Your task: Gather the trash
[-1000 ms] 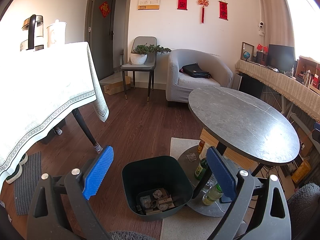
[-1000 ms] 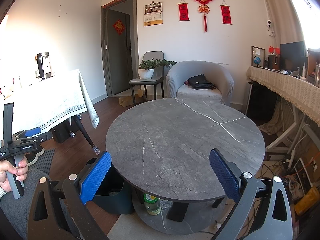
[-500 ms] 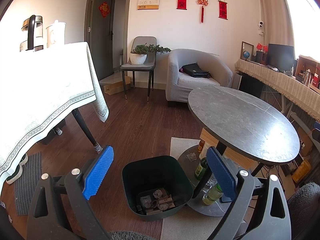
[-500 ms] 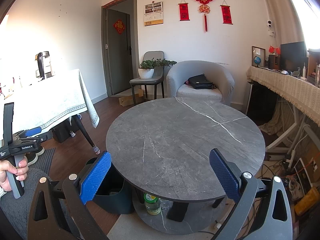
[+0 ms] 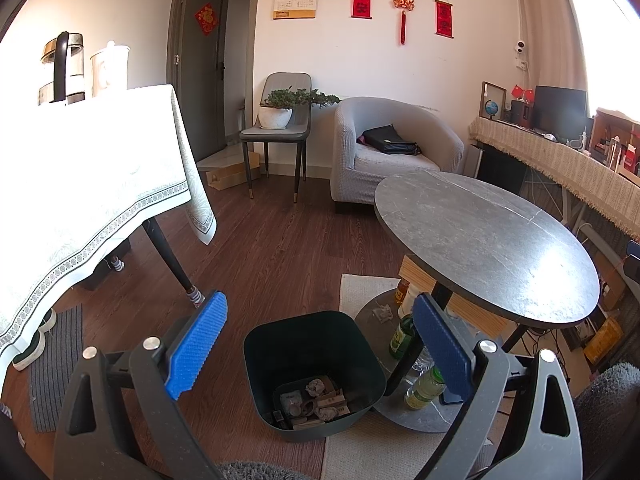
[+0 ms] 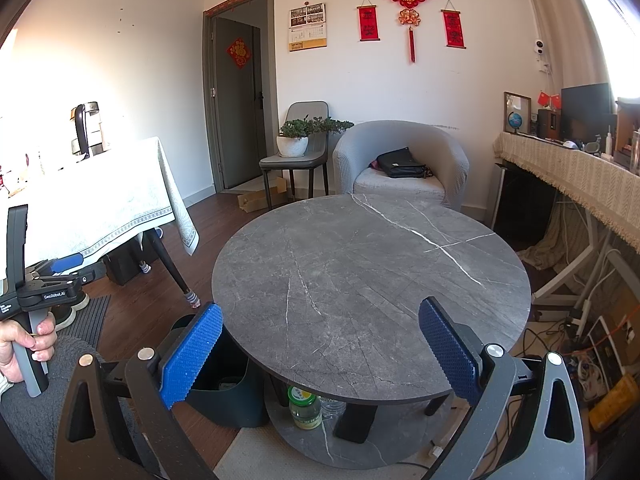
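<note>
A: Where is the trash?

B: Crumpled paper and scraps [image 5: 316,398] lie at the bottom of the dark green bin [image 5: 308,344], which stands on the wood floor [image 5: 280,248] just beside the round grey bench [image 5: 480,236]. One small crumpled piece [image 5: 382,312] lies on the bench's lower shelf [image 5: 416,416].

A: What else is on that shelf?

B: A green glass bottle [image 5: 400,336] and a green-capped bottle [image 5: 426,386], close to the black leg. From the right wrist view a green-lidded jar [image 6: 305,406] shows under the top.

A: And the hand-held grippers?

B: The left hand-held gripper [image 5: 320,344] is spread wide above the bin, pinching nothing. The right hand-held gripper [image 6: 320,348] is also spread and empty, over the bare bench top [image 6: 372,272].

A: Anything crowding them?

B: The bench top overhangs the shelf. A cloth-covered table [image 5: 80,184] stands to the left, an armchair [image 5: 392,152] with a black bag [image 5: 390,145] behind. A hand [image 6: 24,344] grips the left tool's handle.
</note>
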